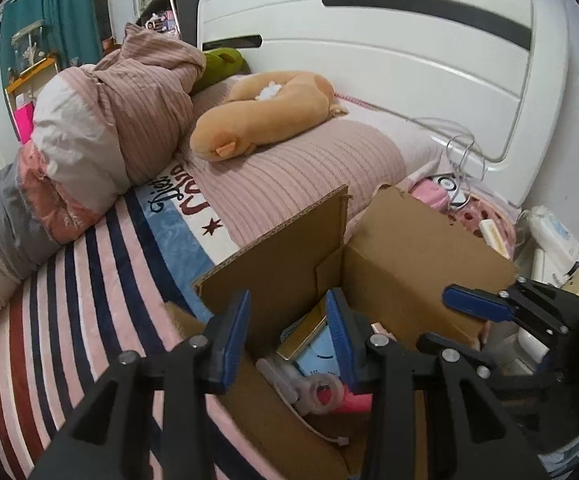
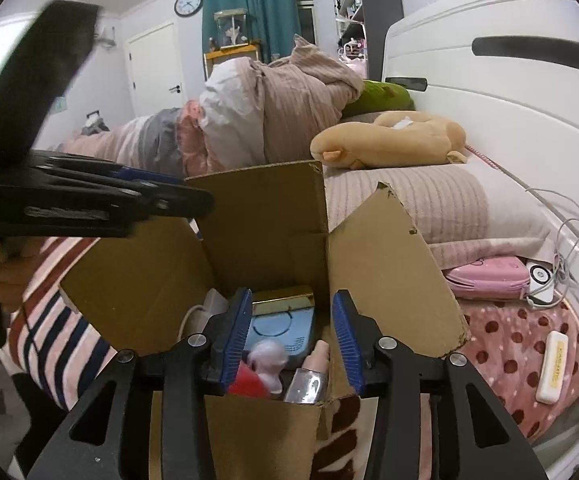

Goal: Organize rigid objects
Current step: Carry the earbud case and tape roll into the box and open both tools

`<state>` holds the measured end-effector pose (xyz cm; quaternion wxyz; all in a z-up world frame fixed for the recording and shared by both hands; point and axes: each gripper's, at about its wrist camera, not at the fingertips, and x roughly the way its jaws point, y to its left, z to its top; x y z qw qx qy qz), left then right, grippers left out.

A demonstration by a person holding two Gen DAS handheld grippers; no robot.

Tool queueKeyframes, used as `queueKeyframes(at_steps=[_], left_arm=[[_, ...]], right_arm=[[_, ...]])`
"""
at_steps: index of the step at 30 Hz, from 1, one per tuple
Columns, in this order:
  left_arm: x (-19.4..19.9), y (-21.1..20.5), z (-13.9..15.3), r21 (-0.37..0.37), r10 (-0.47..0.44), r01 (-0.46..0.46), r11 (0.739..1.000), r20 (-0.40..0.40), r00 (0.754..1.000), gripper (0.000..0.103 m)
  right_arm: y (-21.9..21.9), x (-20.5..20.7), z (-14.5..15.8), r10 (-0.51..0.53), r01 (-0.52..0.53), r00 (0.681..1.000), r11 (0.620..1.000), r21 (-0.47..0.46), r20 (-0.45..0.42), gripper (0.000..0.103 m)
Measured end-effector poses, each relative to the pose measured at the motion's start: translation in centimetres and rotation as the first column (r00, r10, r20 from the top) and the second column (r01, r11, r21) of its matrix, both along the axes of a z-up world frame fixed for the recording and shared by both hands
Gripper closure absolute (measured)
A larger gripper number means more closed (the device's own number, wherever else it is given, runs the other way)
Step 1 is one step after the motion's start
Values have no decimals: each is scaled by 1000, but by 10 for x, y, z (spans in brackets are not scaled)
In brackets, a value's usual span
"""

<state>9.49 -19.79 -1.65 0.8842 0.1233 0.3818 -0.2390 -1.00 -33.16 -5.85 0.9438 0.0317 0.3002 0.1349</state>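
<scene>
Two black grippers with blue finger pads hang over an open brown cardboard box (image 2: 265,220) that sits on the striped pink, navy and red bedspread (image 1: 61,300), near the bed's right edge below the ribbed pink pillow (image 1: 301,168). The left gripper (image 1: 287,340) has its jaws spread wide with nothing between them, poised above the box's left side. The right gripper (image 2: 291,334) is likewise spread wide and empty, directly over the box's opening.

Inside the box lie a gold-edged rectangular case (image 2: 283,298) against the far wall, a pale blue flat plastic device (image 2: 281,330) just in front of it, a small lilac plastic piece (image 2: 267,356), a red item (image 2: 249,382), and what may be a clear glass bottle with a pink cap (image 2: 311,376); the view there is crowded. A white plug-like block (image 2: 209,308) rests in the box's left corner. The box flaps stand upright or splay outward.

A tan plush toy (image 1: 265,108) lies on the pillow.
</scene>
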Motion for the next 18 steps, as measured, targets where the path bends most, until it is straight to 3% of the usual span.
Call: queueKeyframes(at_steps=[7, 13, 18], left_arm=[[7, 1, -6, -1, 9, -9, 1000, -22, 1000, 65], [-8, 13, 6, -34, 23, -23, 999, 16, 1000, 37], [-31, 37, 24, -100, 69, -62, 993, 64, 996, 17]], right_arm=[[4, 1, 1, 35, -35, 999, 999, -7, -2, 58], [6, 2, 7, 75, -75, 997, 997, 9, -1, 50], [12, 0, 19, 104, -104, 994, 995, -7, 24, 35]])
